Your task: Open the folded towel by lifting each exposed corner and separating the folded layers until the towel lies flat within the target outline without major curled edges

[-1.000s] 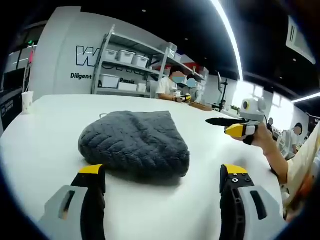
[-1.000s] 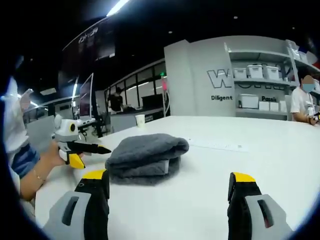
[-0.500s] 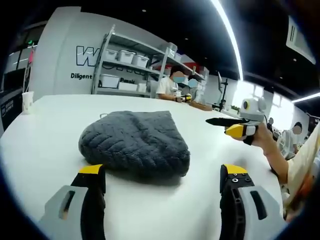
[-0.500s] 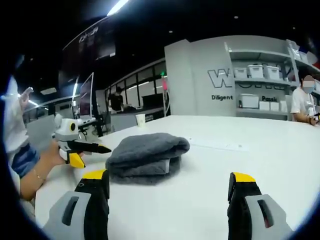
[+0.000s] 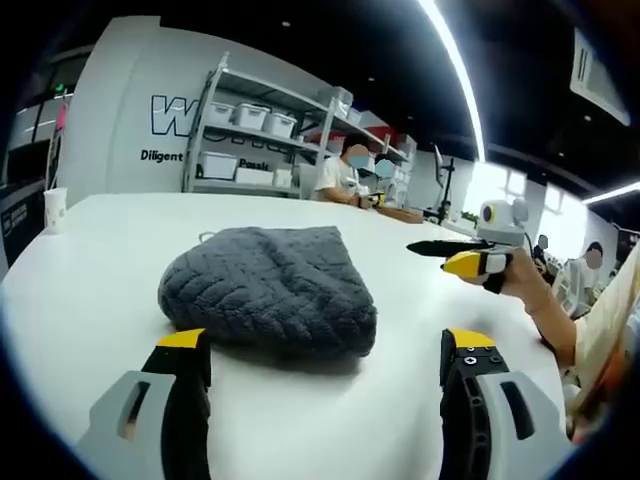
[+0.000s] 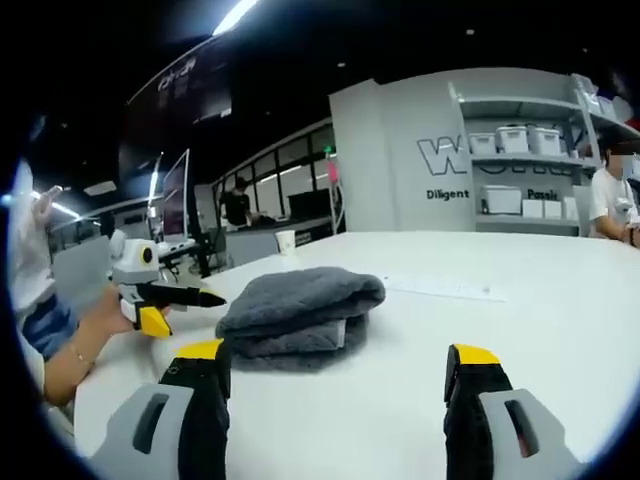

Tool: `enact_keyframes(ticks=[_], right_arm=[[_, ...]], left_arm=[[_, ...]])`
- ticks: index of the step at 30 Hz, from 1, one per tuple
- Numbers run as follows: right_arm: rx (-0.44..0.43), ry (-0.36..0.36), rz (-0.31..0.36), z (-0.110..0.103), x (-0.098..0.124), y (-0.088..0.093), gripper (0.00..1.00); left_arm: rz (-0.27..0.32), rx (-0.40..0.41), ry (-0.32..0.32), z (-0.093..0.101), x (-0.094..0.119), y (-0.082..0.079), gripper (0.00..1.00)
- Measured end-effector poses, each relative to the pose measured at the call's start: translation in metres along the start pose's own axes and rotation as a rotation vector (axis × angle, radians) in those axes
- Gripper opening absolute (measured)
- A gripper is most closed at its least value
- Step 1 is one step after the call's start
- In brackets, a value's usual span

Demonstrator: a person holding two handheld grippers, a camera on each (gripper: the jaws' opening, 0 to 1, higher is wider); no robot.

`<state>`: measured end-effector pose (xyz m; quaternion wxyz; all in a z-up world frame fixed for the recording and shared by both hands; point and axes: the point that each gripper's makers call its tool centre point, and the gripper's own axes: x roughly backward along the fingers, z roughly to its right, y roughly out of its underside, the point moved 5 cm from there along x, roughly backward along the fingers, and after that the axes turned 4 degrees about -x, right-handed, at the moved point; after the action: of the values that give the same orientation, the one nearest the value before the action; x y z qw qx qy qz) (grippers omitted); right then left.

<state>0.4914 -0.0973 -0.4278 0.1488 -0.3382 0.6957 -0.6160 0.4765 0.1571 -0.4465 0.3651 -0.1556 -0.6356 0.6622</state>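
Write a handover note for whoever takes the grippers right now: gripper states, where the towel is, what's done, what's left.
Left gripper: open, empty, jaws wide, just short of the towel.
Right gripper: open, empty, off to the towel's side.
Towel: folded grey bundle on the white table, layers stacked.
Done: nothing unfolded yet.
Left: lift each exposed corner, separate the layers, spread it flat.

A big white table (image 5: 90,270) fills the front. A paper cup (image 5: 56,205) stands near its far edge; in the right gripper view the cup (image 6: 286,241) sits far back too. Behind the table is a metal shelf (image 5: 262,130) with white boxes (image 5: 250,115) on it. A grey wall (image 6: 395,160) has big letters (image 6: 442,155). A person in a white shirt (image 5: 340,178) sits at the far side. A long light (image 5: 455,70) glows on the dark ceiling
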Motion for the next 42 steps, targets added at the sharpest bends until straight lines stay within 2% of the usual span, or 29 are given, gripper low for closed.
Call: enact_keyframes(ticks=[4, 9, 15, 20, 24, 27, 30, 32, 36, 39, 42], right_arm=[[0.024, 0.007, -0.018, -0.001, -0.002, 0.003, 0.87], [0.026, -0.003, -0.016, -0.003, -0.002, 0.001, 0.93], [0.020, -0.024, 0.018, -0.004, 0.002, -0.007, 1.00], [0.011, -0.037, 0.029, -0.004, 0.004, -0.010, 0.99], [-0.021, -0.056, 0.063, -0.004, 0.007, -0.017, 0.99], [-0.044, -0.069, 0.081, -0.005, 0.007, -0.019, 0.99], [-0.052, -0.073, 0.086, -0.005, 0.008, -0.020, 0.99], [-0.056, -0.074, 0.091, -0.005, 0.009, -0.021, 0.99], [-0.064, -0.075, 0.096, -0.004, 0.010, -0.022, 0.99], [-0.072, -0.066, 0.100, 0.001, 0.009, -0.022, 0.99], [-0.079, -0.053, 0.094, 0.003, 0.011, -0.018, 0.99]], left_arm=[[0.002, -0.015, -0.008, 0.000, -0.001, -0.001, 0.93], [0.004, -0.025, -0.017, 0.001, -0.001, -0.003, 0.93], [0.032, -0.025, -0.054, -0.002, -0.004, -0.013, 0.93], [0.036, -0.011, -0.085, -0.001, -0.014, -0.024, 0.93], [0.028, -0.038, -0.098, 0.006, -0.029, -0.040, 0.91], [-0.002, -0.070, -0.095, 0.016, -0.053, -0.056, 0.90], [-0.064, -0.134, -0.078, 0.027, -0.078, -0.062, 0.87], [-0.075, -0.145, -0.084, 0.032, -0.089, -0.066, 0.86], [-0.097, -0.157, -0.107, 0.033, -0.112, -0.072, 0.81], [-0.162, -0.169, -0.158, 0.026, -0.130, -0.071, 0.79], [-0.171, -0.166, -0.150, 0.030, -0.144, -0.073, 0.78]])
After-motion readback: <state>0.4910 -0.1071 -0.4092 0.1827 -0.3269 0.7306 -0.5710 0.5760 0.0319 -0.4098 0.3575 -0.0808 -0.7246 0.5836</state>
